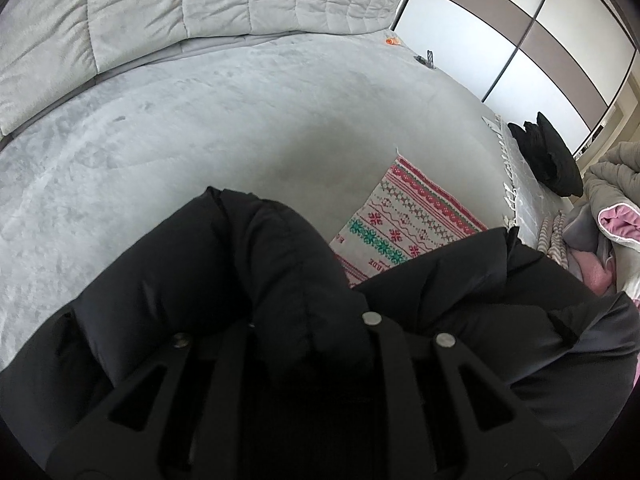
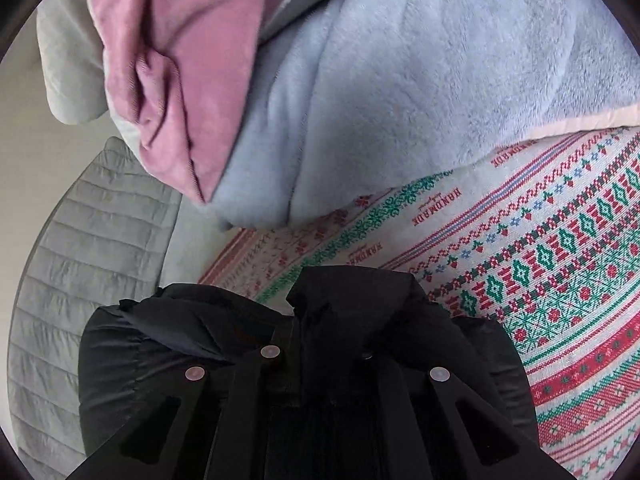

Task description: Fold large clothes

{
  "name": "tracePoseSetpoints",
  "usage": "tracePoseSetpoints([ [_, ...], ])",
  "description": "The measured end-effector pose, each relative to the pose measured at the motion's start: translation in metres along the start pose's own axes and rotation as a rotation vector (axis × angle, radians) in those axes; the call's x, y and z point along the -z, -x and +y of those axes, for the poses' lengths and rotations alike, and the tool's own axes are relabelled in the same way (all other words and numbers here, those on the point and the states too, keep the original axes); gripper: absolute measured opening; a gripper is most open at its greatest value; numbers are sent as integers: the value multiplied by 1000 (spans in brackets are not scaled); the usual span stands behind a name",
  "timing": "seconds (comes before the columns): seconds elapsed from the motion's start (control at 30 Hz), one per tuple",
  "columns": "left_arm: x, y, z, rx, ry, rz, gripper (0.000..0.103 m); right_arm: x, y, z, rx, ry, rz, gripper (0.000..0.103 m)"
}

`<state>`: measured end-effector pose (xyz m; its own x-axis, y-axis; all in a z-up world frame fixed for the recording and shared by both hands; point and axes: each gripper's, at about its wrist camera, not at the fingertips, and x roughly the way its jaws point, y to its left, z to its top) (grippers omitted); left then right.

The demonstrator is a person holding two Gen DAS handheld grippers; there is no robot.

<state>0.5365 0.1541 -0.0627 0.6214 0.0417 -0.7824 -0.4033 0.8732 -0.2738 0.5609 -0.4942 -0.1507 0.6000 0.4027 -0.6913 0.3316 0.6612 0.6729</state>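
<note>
Both claws, left claw and right claw, are clamped on the black puffer jacket, bunched low over the grey bed and patterned cloth; no fold looks finished, so spreading and folding remain.

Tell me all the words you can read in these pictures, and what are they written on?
"HANDMADE": woven in red several times along the stripes of the patterned cloth, seen from the right wrist camera.
Smaller script just below each "HANDMADE": too small to read.
Red letters on the same patterned cloth in the left wrist view: partly hidden by the black puffy jacket and too blurred to read.
No other words, numbers or labels show.
</note>
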Motion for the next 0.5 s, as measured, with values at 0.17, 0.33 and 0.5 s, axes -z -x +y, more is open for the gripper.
tracePoseSetpoints([
  [0.17, 4, 1, 1, 2, 1, -7, 17, 2, -6, 0, 21, 16, 16, 3],
  [0.33, -6, 18, 10, 61, -21, 51, 22, 7, 8, 11, 90, 10, 60, 15],
  [0.5, -33, 77, 53, 211, 140, 27, 50, 4, 76, 30, 98, -5, -46, 83],
])
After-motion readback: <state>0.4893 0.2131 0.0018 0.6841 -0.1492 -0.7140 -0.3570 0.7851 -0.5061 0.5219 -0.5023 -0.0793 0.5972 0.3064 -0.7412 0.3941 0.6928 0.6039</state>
